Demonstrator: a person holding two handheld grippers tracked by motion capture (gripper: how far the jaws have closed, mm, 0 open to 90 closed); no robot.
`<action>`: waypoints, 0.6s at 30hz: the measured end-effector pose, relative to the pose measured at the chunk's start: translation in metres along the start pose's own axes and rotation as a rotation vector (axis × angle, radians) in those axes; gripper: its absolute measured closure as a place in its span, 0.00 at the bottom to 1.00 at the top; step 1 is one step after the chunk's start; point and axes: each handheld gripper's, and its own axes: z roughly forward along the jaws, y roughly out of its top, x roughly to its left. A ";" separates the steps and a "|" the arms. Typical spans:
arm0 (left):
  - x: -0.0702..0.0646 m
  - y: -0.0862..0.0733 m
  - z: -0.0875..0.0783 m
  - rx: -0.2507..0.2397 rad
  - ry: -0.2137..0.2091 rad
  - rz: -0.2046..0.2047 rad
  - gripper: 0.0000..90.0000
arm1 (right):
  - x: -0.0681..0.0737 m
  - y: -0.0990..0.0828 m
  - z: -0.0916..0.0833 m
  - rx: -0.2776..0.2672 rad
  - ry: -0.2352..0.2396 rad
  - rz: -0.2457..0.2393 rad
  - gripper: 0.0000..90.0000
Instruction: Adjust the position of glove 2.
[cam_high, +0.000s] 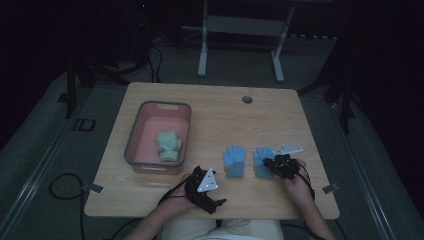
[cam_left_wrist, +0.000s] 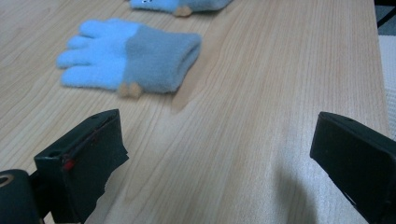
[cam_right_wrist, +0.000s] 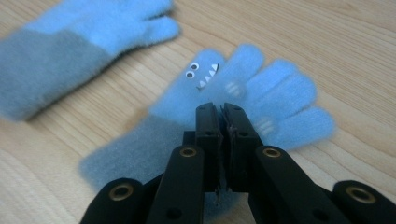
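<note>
Black jaws of the right gripper (cam_right_wrist: 222, 109) are seen pressed together over a blue glove with a face (cam_right_wrist: 233, 93), at the seam between its light blue fingers and its grey cuff; whether fabric is pinched between the pads cannot be told. That glove (cam_high: 262, 161) is laid flat near the front right corner of the tabletop (cam_high: 220, 110), with its fingers pointed toward the far edge. Small eyes and a toothed mouth are stitched on its palm.

Just beside it, toward the middle of the front edge, a second blue glove (cam_high: 234, 160) is laid the same way, untouched and slightly apart from the first. Its grey cuff and light fingers are also shown in the left gripper view (cam_left_wrist: 128, 58).

Nearer the front edge, left of the second glove, the left gripper (cam_high: 204, 187) is held in a hand, its jaws spread wide over bare wood with nothing between them.

Toward the left edge a grey-rimmed pink bin (cam_high: 145, 110) is set, and a green glove (cam_high: 168, 145) is lying inside it.
</note>
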 end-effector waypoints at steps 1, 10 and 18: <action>0.000 0.000 0.000 0.001 -0.001 0.000 0.03 | -0.001 0.001 -0.002 -0.008 0.006 0.004 0.96; -0.001 0.000 0.001 -0.001 0.013 0.007 0.03 | 0.003 0.027 -0.028 -0.072 0.012 -0.049 0.96; 0.000 0.000 0.000 -0.001 0.013 0.007 0.03 | 0.017 0.055 -0.045 -0.136 0.058 -0.089 0.97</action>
